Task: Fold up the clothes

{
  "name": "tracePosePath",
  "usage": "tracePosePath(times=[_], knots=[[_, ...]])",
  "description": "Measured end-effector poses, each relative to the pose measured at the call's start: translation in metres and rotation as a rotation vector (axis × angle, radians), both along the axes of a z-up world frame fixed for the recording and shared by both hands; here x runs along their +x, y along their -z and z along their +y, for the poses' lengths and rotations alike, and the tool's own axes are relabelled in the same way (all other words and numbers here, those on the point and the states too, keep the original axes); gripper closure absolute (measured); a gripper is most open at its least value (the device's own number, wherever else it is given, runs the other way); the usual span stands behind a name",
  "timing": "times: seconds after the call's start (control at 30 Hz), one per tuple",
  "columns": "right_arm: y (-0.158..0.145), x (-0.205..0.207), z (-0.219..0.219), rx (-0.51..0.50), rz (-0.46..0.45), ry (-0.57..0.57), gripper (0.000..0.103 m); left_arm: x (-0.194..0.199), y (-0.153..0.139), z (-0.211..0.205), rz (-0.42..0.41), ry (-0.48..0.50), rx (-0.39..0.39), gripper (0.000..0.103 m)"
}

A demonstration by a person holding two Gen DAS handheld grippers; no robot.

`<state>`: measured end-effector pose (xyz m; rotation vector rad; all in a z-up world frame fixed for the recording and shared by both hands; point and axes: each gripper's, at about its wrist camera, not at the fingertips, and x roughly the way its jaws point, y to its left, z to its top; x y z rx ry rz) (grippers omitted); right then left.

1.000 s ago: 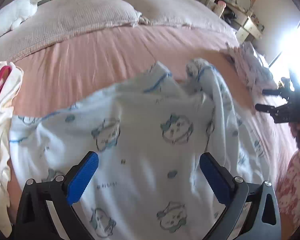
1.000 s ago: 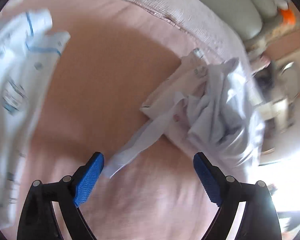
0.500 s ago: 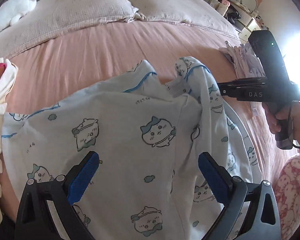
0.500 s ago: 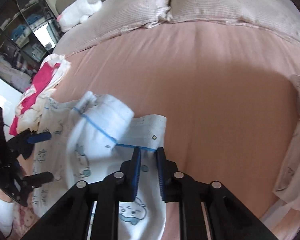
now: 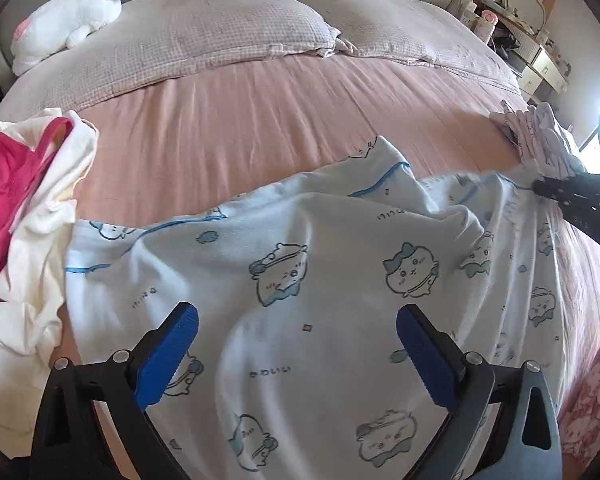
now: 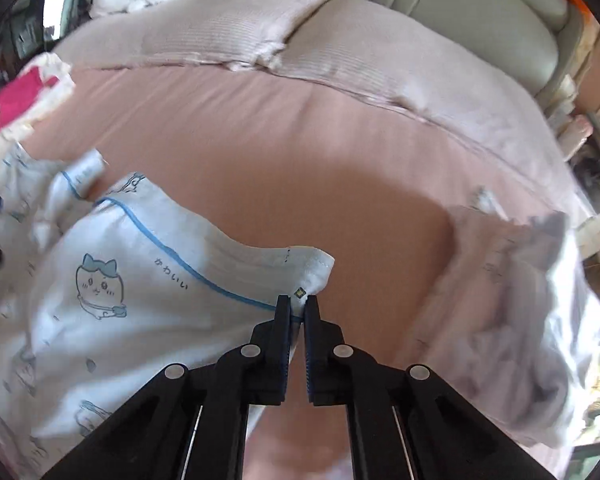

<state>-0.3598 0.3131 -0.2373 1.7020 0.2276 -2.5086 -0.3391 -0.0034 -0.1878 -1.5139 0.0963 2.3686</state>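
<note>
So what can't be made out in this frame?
- Printed garment: near hem cut off by the left wrist view's bottom edge.
- Right gripper: body in the left wrist view lost in window glare.
- Pale clothes pile: motion-blurred in the right wrist view, items indistinguishable.

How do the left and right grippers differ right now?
The left gripper is open, its fingers wide apart above the printed garment; the right gripper is shut on that garment's blue-piped edge. The left holds nothing, while the right pinches fabric. Both have blue-padded fingers on black frames.
</note>
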Motion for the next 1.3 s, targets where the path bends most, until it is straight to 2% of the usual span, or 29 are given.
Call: tracePosePath(times=[0.1, 0.13, 0.17, 0.2, 0.23, 0.3, 0.37, 0.4, 0.43, 0.47, 0.5, 0.53, 0.57, 0.63, 0.7, 0.83, 0.9, 0.93, 0.97, 1.03, 1.13, 1.2, 1.23, 1.3], knots=[[-0.007, 0.023, 0.019, 0.158, 0.008, 0.034, 0.099, 0.003, 0.0, 0.001, -0.004, 0.008, 0.01, 0.002], [-0.01, 0.028, 0.026, 0.13, 0.009, 0.056, 0.095, 0.004, 0.0, 0.001, -0.006, 0.011, 0.013, 0.002], [-0.014, 0.031, 0.032, 0.058, 0.019, 0.087, 0.093, 0.004, -0.001, 0.003, -0.007, 0.018, 0.023, 0.002], [-0.022, 0.033, 0.037, 0.015, 0.04, 0.122, 0.092, 0.003, -0.004, 0.008, -0.006, 0.036, 0.049, 0.002], [-0.032, 0.034, 0.041, -0.016, 0.08, 0.154, 0.086, 0.001, -0.01, 0.013, 0.001, 0.054, 0.086, 0.002], [-0.049, 0.032, 0.044, -0.064, 0.148, 0.18, 0.071, -0.012, -0.027, 0.027, 0.034, 0.07, 0.133, 0.002], [-0.051, 0.02, 0.035, -0.07, 0.125, 0.125, 0.031, -0.033, -0.04, 0.05, 0.054, 0.107, 0.155, 0.002], [-0.052, 0.014, 0.031, -0.072, 0.114, 0.097, 0.028, -0.042, -0.04, 0.068, 0.048, 0.149, 0.145, 0.002], [-0.048, 0.01, 0.026, -0.042, 0.091, 0.086, 0.028, -0.052, -0.041, 0.085, 0.042, 0.192, 0.136, 0.004], [-0.039, 0.008, 0.02, 0.012, 0.06, 0.086, 0.028, -0.06, -0.04, 0.103, 0.031, 0.235, 0.116, 0.012], [-0.032, 0.009, 0.02, 0.026, 0.034, 0.095, 0.028, -0.065, -0.036, 0.12, 0.011, 0.28, 0.077, 0.02], [-0.026, 0.014, 0.023, 0.009, 0.011, 0.111, 0.028, -0.068, -0.029, 0.135, -0.008, 0.318, 0.045, 0.039], [-0.022, 0.02, 0.026, -0.008, -0.006, 0.128, 0.028, -0.068, -0.022, 0.144, -0.022, 0.342, 0.012, 0.046], [-0.014, 0.031, 0.033, -0.036, -0.035, 0.158, 0.028, -0.07, -0.008, 0.161, -0.051, 0.38, -0.053, 0.048], [-0.002, 0.036, 0.038, -0.044, -0.072, 0.177, 0.028, -0.074, 0.006, 0.161, -0.08, 0.346, -0.09, 0.048], [0.004, 0.033, 0.051, -0.135, -0.051, 0.228, 0.028, -0.075, 0.011, 0.14, -0.103, 0.276, 0.021, 0.05], [0.004, 0.029, 0.058, -0.203, -0.028, 0.258, 0.028, -0.072, 0.011, 0.136, -0.081, 0.253, 0.017, 0.062], [0.003, 0.028, 0.058, -0.226, -0.025, 0.26, 0.03, -0.07, 0.011, 0.134, -0.073, 0.243, 0.022, 0.068], [0.001, 0.027, 0.057, -0.248, -0.018, 0.248, 0.045, -0.067, 0.01, 0.131, -0.072, 0.234, 0.042, 0.074], [-0.002, 0.024, 0.054, -0.281, -0.015, 0.229, 0.079, -0.061, 0.011, 0.128, -0.074, 0.224, 0.067, 0.076], [0.002, 0.012, 0.048, -0.264, -0.018, 0.214, 0.079, -0.054, 0.011, 0.126, -0.069, 0.216, 0.078, 0.076], [0.003, 0.005, 0.048, -0.271, -0.012, 0.213, 0.083, -0.054, 0.013, 0.125, -0.086, 0.204, 0.098, 0.075], [0.001, 0.005, 0.046, -0.275, -0.005, 0.208, 0.091, -0.055, 0.014, 0.125, -0.094, 0.198, 0.105, 0.074], [0.001, 0.007, 0.042, -0.261, 0.016, 0.185, 0.093, -0.06, 0.012, 0.127, -0.094, 0.19, 0.108, 0.074]])
